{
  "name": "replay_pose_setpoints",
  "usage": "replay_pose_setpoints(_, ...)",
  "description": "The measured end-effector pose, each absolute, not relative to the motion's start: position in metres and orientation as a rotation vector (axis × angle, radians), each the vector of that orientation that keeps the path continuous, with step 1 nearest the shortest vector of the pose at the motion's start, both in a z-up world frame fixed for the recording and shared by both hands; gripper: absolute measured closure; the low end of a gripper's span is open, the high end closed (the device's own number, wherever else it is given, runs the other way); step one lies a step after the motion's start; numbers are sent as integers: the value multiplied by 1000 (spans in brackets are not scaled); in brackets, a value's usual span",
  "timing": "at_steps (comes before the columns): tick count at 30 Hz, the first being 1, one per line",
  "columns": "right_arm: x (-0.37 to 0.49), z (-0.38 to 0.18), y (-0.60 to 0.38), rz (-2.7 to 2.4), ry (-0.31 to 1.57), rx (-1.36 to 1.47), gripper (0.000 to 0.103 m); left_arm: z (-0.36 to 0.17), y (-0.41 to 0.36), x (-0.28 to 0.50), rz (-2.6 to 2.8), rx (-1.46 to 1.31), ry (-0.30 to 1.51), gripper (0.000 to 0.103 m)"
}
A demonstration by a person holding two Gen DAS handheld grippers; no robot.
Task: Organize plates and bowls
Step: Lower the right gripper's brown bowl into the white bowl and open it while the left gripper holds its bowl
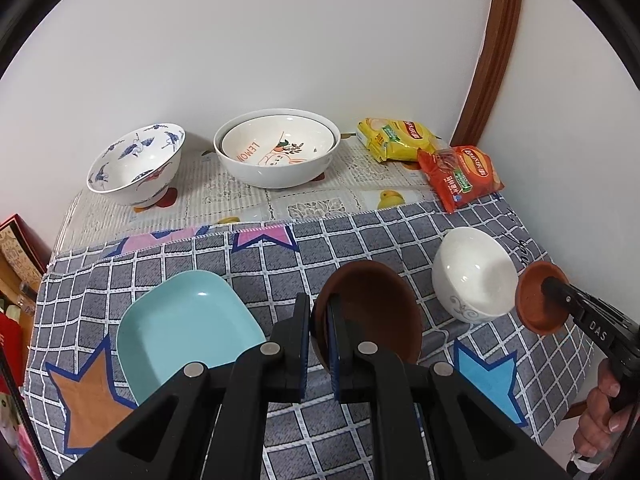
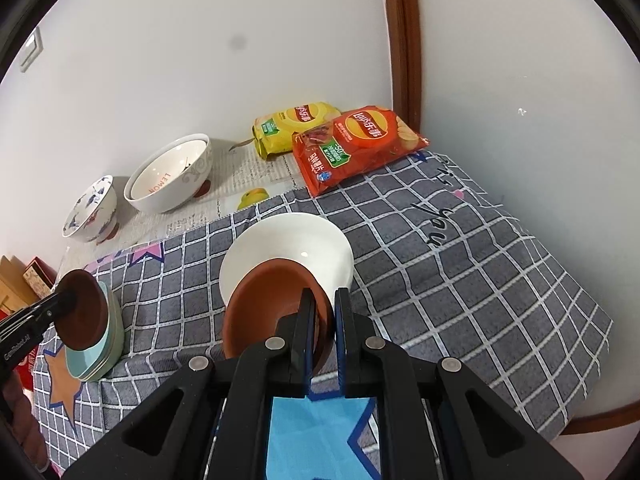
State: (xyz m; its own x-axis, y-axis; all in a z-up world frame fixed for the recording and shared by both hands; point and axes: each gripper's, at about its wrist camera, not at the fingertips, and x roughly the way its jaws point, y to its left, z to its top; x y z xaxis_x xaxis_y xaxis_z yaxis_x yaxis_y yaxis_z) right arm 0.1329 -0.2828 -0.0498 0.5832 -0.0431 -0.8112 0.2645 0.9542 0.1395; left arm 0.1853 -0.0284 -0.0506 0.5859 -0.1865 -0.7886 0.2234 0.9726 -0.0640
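Table (image 1: 400,248), covered by a grey checked cloth (image 2: 460,280) with star patches; its far strip shows a pale printed mat (image 1: 240,196). All positions below are given relative to the white bowl (image 2: 288,244) on the cloth.

Large white bowl (image 1: 276,168), far left of the white bowl against the wall, with a smaller bowl lettered "LEMON" (image 1: 276,146) nested inside; the lower part of the inner bowl is hidden. Blue-and-white patterned bowl (image 1: 136,164), further left again on a reddish foot.

Light blue plate (image 1: 188,324), left of the white bowl at the near edge. In the left wrist view its near corner is hidden behind the tool; in the right wrist view it appears as the top of a short stack whose lower pieces cannot be counted with certainty.

Orange crisp bag (image 2: 352,148) and yellow crisp bag (image 2: 292,126), beyond the white bowl by the wooden door frame (image 2: 404,40); the orange bag overlaps the yellow one.

Dark brown dish (image 1: 372,312), between the white bowl and the blue plate, held tilted above the plate. The left gripper (image 1: 318,344) is clamped on its rim, one finger inside, one outside.

Terracotta dish (image 2: 272,308), just at the near side of the white bowl and overlapping its rim in the right wrist view; contact between them cannot be determined. The right gripper (image 2: 322,340) is clamped on its near rim. A hand (image 1: 600,412) holding this tool is cut off at the frame edge.
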Motion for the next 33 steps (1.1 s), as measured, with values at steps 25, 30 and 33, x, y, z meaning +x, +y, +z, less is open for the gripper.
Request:
replay_pose_setpoints(25,203,-109,-267,-129,1011,109,94,-82,-49,234,-239,73,958,94)
replay_pose_setpoints(30,208,-115,-267,-121,1017,101,94,-87,-52,236,-243,75,959,94)
replay_pose_setpoints(33,210,-116,-268,-121,1015,98,94,-90,-54,237,-253,72,967,94)
